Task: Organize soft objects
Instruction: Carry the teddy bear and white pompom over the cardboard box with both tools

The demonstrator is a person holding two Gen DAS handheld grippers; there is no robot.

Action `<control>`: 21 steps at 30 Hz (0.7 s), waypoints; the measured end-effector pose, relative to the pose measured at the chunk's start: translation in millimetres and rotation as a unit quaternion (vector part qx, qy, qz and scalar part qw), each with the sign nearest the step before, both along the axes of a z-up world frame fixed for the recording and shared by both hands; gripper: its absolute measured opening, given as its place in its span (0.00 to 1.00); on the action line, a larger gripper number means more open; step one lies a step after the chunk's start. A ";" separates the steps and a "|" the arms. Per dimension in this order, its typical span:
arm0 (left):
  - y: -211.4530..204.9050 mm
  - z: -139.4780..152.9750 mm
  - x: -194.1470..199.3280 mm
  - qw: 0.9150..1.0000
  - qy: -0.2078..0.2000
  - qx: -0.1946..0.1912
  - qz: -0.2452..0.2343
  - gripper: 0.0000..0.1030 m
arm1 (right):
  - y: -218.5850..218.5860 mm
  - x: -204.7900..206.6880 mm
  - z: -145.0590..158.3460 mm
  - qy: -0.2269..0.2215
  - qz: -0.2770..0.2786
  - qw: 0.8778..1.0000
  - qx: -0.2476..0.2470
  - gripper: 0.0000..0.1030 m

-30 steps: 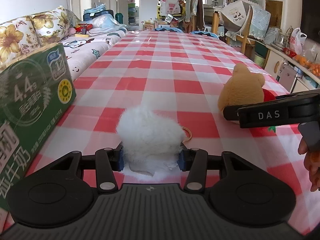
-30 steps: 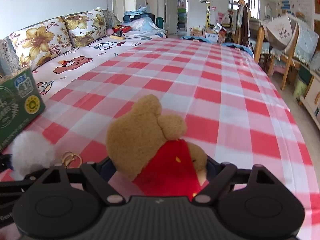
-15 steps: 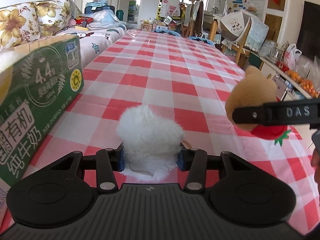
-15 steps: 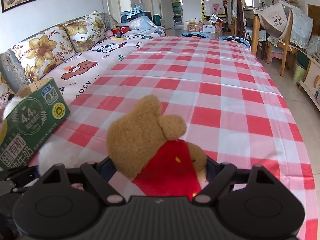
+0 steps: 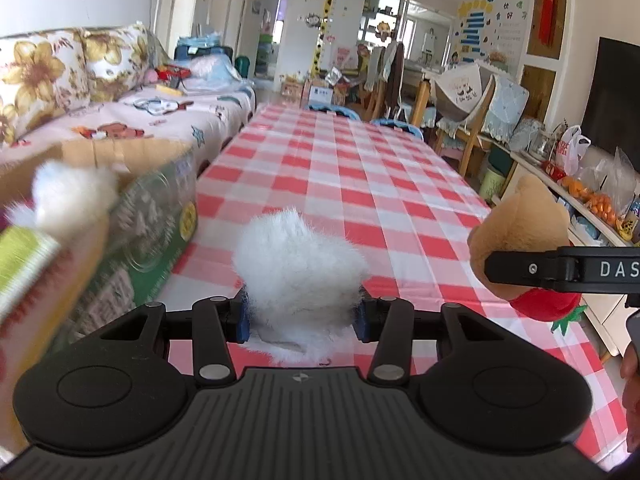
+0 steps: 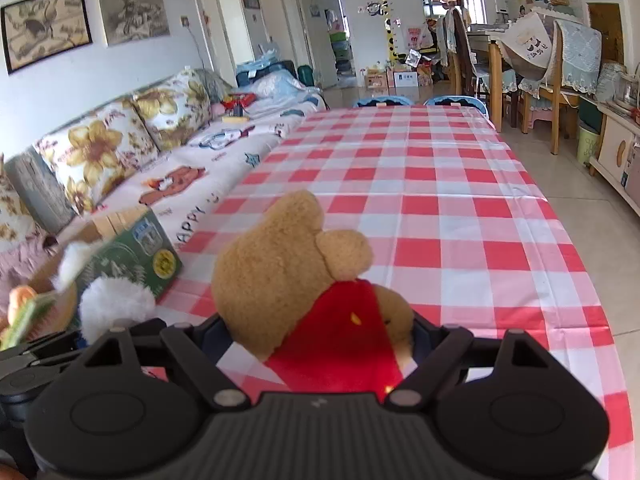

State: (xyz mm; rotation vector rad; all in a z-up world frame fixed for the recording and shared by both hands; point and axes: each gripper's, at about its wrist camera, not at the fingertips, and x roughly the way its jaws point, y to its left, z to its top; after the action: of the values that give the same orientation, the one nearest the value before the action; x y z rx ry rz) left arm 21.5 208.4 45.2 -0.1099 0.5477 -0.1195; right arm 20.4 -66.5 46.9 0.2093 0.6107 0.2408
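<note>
Lifted clear of the tablecloth (image 6: 460, 216) since a second ago, both toys up in their grippers; carton (image 5: 156, 232) drawn much closer on the left.

Ahead of both grippers, red-and-white checks stretching far to the room's end. Left of the left gripper (image 5: 302, 316), just beside it, open green carton with blurred plush (image 5: 68, 204) sticking out of the top. From the right wrist view, same carton (image 6: 132, 256) farther off to the left, past the neighbouring tool.

Between the right gripper (image 6: 316, 344) pads, held fairly wide, brown bear (image 6: 280, 276) in a red shirt, head forward. Seen from the left wrist as well, off to the right, with a black finger across its front (image 5: 516, 232).

Squeezed between the left gripper's blue pads (image 5: 243, 318), drawn in narrow, white pom-pom (image 5: 298, 272), fluff bulging above them and hanging over the cloth.
</note>
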 end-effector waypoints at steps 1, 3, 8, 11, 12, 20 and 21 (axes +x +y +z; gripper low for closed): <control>1.9 2.5 -0.8 1.000 -0.003 0.000 0.000 0.55 | -0.2 -2.0 1.9 -0.002 -0.001 1.000 0.004 0.82; 4.7 6.7 -2.7 1.000 -0.008 0.000 0.002 0.55 | 0.0 -5.5 5.3 -0.005 -0.004 1.000 0.012 0.82; 12.0 15.2 -2.3 1.000 -0.017 -0.009 0.003 0.55 | 1.5 -10.0 12.2 -0.014 -0.004 0.999 0.030 0.82; 18.0 20.6 -4.1 1.000 -0.025 -0.012 0.006 0.55 | 6.2 -10.3 19.1 -0.026 0.001 0.999 0.032 0.82; 18.9 21.4 -2.2 1.000 -0.027 -0.013 0.007 0.55 | 7.3 -10.5 21.0 -0.029 0.001 0.999 0.033 0.82; 35.2 28.7 0.5 0.999 -0.037 -0.033 0.015 0.55 | 22.8 -5.1 35.9 -0.052 0.020 0.997 0.048 0.82; 37.5 30.4 0.0 0.998 -0.039 -0.036 0.017 0.55 | 25.0 -4.3 37.4 -0.054 0.022 0.997 0.048 0.82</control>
State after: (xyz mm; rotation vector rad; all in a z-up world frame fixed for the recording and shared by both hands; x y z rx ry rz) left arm 21.5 245.9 75.6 -0.1836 0.4642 -0.1095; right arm 16.1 -41.4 84.3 0.2747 0.4968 0.3226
